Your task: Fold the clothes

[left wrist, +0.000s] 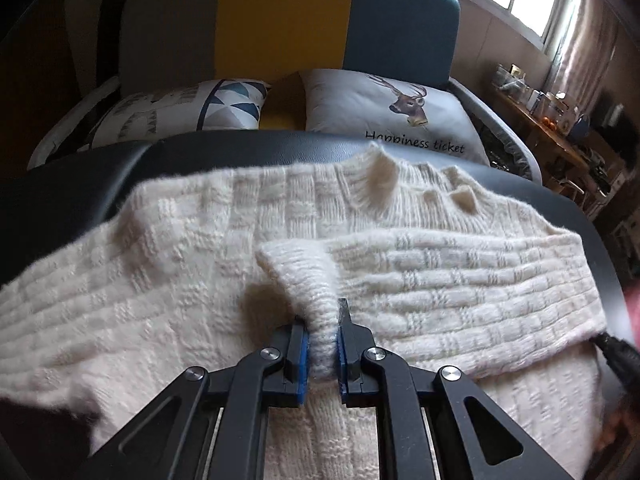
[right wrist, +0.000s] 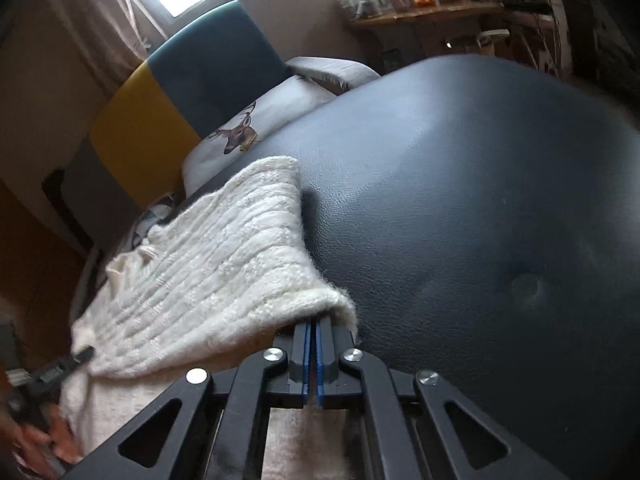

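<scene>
My left tongs (left wrist: pixel 323 344) pinch a ridge of the cream sweater (left wrist: pixel 160 280) spread on the dark cushion (right wrist: pixel 460 200), so I can carry that fold across. My right tongs (right wrist: pixel 313 344) are clenched at the sweater's edge, seemingly pinning it.

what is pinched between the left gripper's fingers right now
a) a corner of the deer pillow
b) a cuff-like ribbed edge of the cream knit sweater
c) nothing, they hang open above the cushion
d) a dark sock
b: in the left wrist view the left gripper has its blue-padded fingers closed on a ribbed fold of the cream knit sweater.
</scene>
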Available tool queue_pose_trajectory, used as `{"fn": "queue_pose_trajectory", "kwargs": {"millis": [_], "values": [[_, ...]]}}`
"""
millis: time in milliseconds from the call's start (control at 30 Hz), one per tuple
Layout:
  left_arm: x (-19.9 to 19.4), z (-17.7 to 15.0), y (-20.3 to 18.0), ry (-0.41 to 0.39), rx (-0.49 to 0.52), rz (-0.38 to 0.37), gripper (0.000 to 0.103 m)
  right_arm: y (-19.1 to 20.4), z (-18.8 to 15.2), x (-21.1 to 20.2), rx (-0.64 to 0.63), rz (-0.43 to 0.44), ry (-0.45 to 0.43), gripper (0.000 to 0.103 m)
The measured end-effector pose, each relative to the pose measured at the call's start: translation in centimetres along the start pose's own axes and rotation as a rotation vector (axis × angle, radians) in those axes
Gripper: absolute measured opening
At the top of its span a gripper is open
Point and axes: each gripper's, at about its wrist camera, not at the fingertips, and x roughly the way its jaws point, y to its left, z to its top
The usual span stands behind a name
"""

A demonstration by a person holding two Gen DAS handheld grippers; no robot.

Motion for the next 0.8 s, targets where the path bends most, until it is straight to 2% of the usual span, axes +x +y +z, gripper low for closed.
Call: {"fn": "queue_pose_trajectory", "kwargs": {"millis": [67,133,233,300,367,467,567,600,700,800], "values": [[-0.1,-0.4,-0.1,-0.029,0.0,-0.013,0.012,0.4,-0.2,-0.7,-0.03,0.019,-0.002,0.002],[-0.2,-0.6,0.3,-0.043,-0.021,-0.035,0.013,1.7,-0.5,-0.4,-0.113,0.029,0.034,0.004],[-0.5,-0.7,0.9,-0.048,-0.057,-0.077,0.019,2.8,-0.1,0.3,-0.137,0.045,0.046,0.004],[-0.8,-0.8,1.2,-0.057,-0.073,-0.105,0.029,3.1,0.6,0.6,-0.116,0.049,0.02,0.004],[-1.2,-0.9,1.3,-0.069,-0.077,-0.122,0.033,2.9,1.2,0.1,-0.077,0.05,-0.038,0.004],[-0.4,-1.1,0.7,-0.039,-0.071,-0.115,0.033,1.5,1.5,-0.7,0.043,0.056,-0.11,0.004],[-0.2,-1.1,-0.5,-0.041,-0.012,-0.066,0.034,-0.5,0.6,0.8,0.13,0.01,-0.053,0.004],[-0.2,-1.2,-0.7,-0.044,-0.001,-0.06,0.034,-0.9,0.4,0.9,0.148,0.022,-0.051,0.002],[-0.1,-1.1,-0.1,-0.04,-0.027,-0.111,0.036,-2.3,0.3,0.0,0.221,0.059,-0.062,0.001],[-0.1,-1.1,0.6,-0.04,-0.057,-0.165,0.038,-3.1,-0.1,-0.9,0.267,0.101,-0.01,0.005]]}}
